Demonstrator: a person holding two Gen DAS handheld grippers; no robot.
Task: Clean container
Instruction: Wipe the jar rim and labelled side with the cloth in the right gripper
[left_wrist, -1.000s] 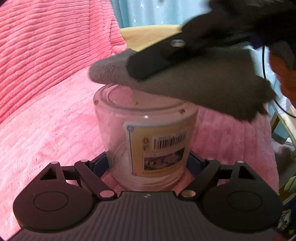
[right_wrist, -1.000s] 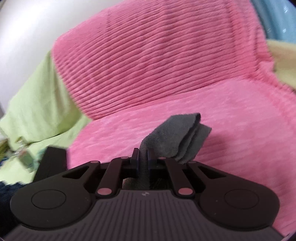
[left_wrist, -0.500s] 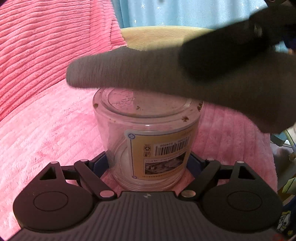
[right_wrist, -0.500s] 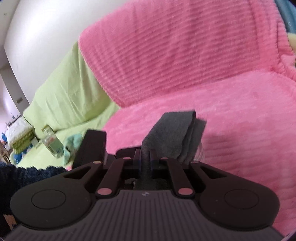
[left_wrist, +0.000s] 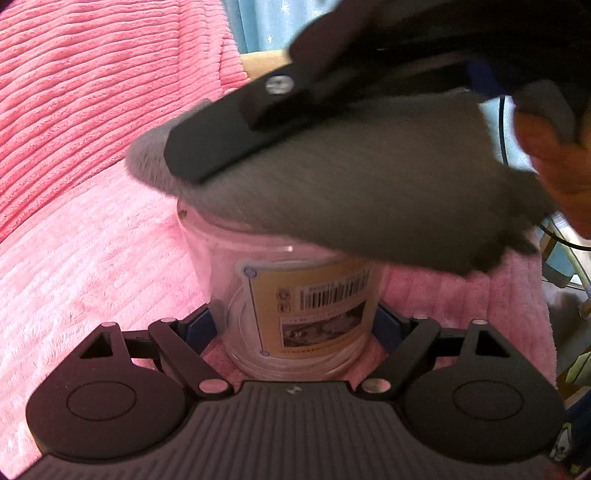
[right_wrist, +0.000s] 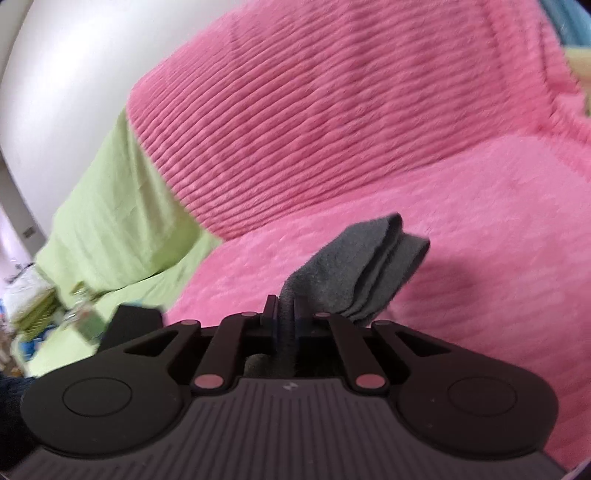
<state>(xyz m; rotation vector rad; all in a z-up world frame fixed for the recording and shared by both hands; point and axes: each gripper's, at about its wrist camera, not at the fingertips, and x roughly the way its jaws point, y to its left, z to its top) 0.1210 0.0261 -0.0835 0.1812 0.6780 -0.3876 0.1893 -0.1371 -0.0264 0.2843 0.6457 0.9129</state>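
A clear plastic container (left_wrist: 295, 295) with a yellow barcode label stands on the pink blanket. My left gripper (left_wrist: 293, 323) is shut on its lower part, one blue pad on each side. My right gripper (right_wrist: 286, 314) is shut on a folded grey cloth (right_wrist: 362, 266). In the left wrist view that grey cloth (left_wrist: 369, 192) lies pressed over the container's top face and hides most of it. A black finger (left_wrist: 229, 144) of the right gripper rests on the cloth. A small brown speck shows at the top's left rim.
A pink ribbed blanket (right_wrist: 332, 129) covers the sofa seat and back. A green cover (right_wrist: 122, 229) lies to its left, with small clutter (right_wrist: 37, 306) beyond it. A person's hand (left_wrist: 554, 155) is at the right, and a blue curtain (left_wrist: 258, 26) hangs behind.
The cloth has rubbed back and forth across the container's top, and the right gripper swung aside and returned. The container has stayed still in the left gripper.
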